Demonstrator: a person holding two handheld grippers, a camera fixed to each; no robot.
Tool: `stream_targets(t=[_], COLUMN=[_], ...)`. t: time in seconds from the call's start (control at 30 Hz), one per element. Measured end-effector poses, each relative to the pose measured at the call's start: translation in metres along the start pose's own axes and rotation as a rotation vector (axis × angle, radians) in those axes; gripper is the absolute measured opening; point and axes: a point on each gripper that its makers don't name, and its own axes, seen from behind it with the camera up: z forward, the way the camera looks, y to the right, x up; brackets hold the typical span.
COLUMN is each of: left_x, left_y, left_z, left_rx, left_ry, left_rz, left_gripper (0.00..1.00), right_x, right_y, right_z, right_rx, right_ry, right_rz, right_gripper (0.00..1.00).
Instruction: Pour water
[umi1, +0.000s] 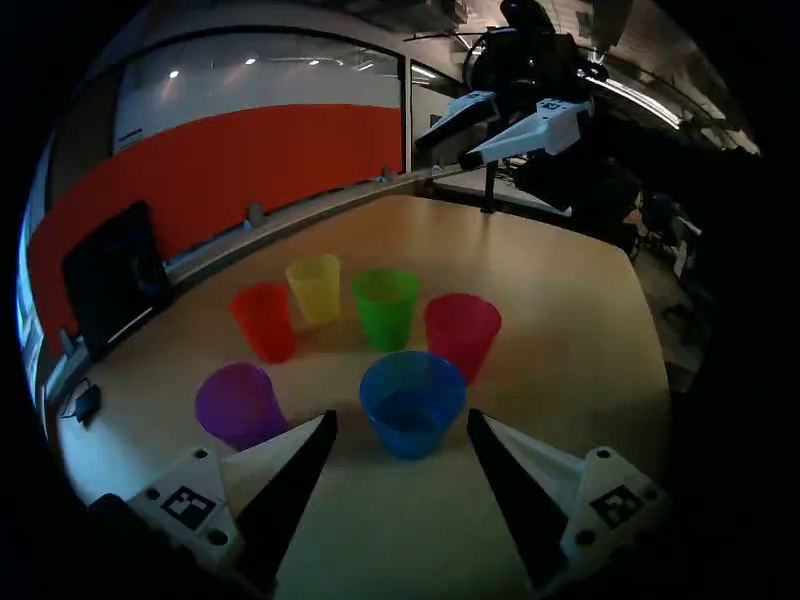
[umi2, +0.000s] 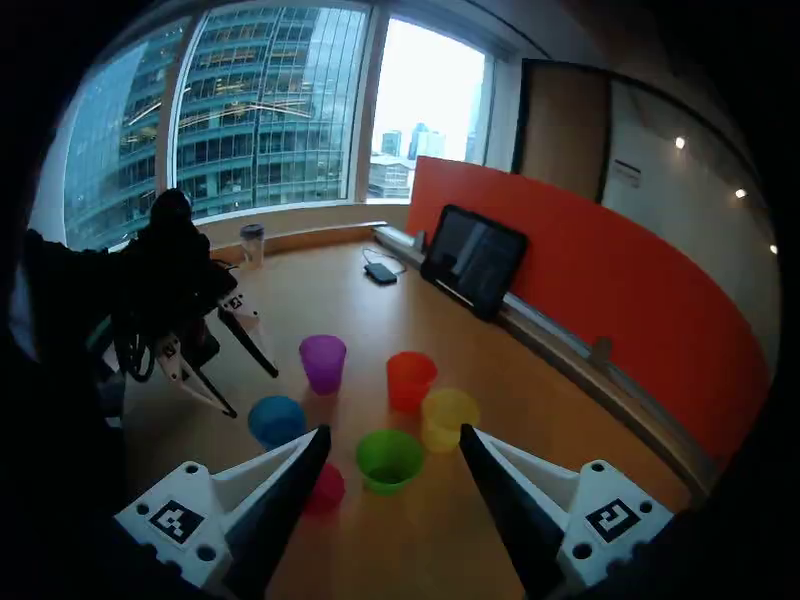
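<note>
Left tongs (umi1: 398, 418): released, fingers spread wide at the bottom of the left gripper view, gripping nothing.
Blue cup (umi1: 412, 400): upright on the bench (umi1: 570, 300), just ahead of the gap between those fingers, touching neither; contents too dim to tell.
Purple cup (umi1: 238, 403): upright beside the left-hand finger, near the blue cup but apart from it.
Back row: orange-red cup (umi1: 264, 320), yellow cup (umi1: 315, 288), green cup (umi1: 385, 305) and magenta cup (umi1: 461, 335), all upright, set close together in an arc behind the blue cup.
Right tongs (umi2: 393, 433): released too, fingers wide apart, holding nothing; in the left gripper view, held high over the far side of the bench.
Right gripper view: green cup between the spread fingers, yellow cup just beyond it, magenta cup partly hidden behind the left-hand finger.
Person (umi2: 160, 260): dark shape at the bench's edge, holding the left tongs close to the blue cup.
Tablet (umi2: 475, 258): propped at the foot of the orange wall panel (umi2: 640, 290).
Window (umi2: 270, 110): tall buildings outside; lidded cup (umi2: 251, 240) on the sill.
</note>
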Motion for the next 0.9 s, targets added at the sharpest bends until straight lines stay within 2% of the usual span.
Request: stream_targets(t=[0.27,0.9], left_x=[-0.008,-0.012], left_y=[0.005,0.005], left_z=[0.011,0.04], left_rx=[-0.028,-0.058], left_ry=[-0.027,-0.052], left_rz=[0.011,0.001], left_gripper=[0.97,0.97], right_x=[-0.011,-0.02], right_y=[-0.001,0.004], right_z=[0.012,0.029], right_rx=[0.016,0.034], right_ry=[-0.048,-0.076], right_rz=[-0.021,-0.022], right_gripper=[1.0,1.0])
